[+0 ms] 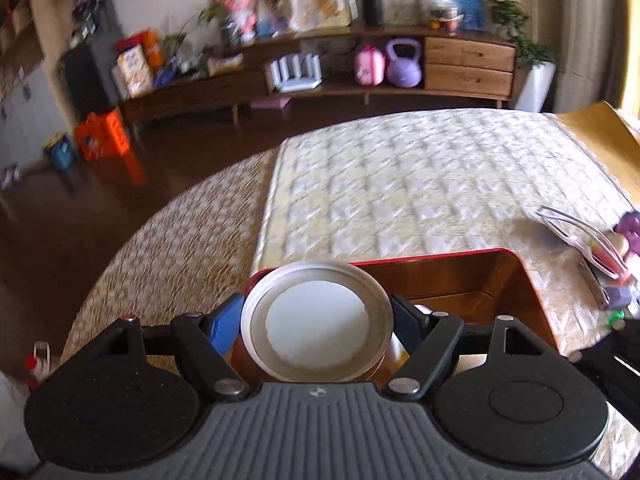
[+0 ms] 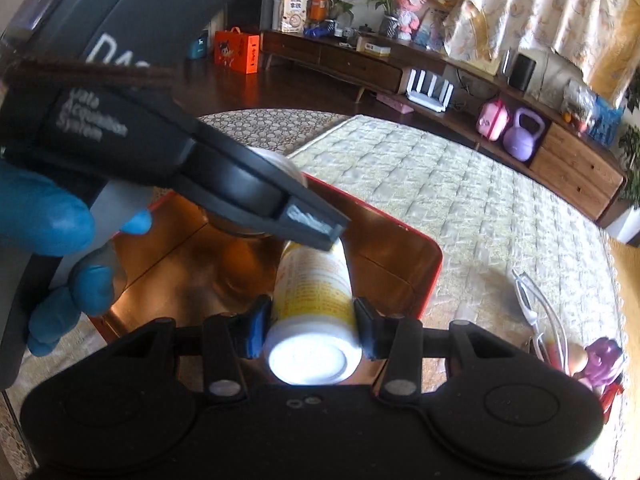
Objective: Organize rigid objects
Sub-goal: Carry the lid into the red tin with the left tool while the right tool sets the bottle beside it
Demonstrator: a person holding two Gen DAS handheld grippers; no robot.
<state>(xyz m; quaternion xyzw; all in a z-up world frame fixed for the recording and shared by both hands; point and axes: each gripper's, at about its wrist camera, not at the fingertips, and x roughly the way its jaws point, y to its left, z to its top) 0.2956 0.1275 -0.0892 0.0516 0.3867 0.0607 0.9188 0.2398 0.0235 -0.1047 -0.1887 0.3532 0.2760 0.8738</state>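
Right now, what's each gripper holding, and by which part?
Left gripper: round metal tin, gripped across its sides. Right gripper: yellow-white bottle, gripped on its body near the white end. Both over the red box.

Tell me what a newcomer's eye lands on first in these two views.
The left gripper clamps a round metal tin over the red-rimmed box on the table. The right gripper holds a yellow-and-white bottle above that box, beside a blue-gloved hand.
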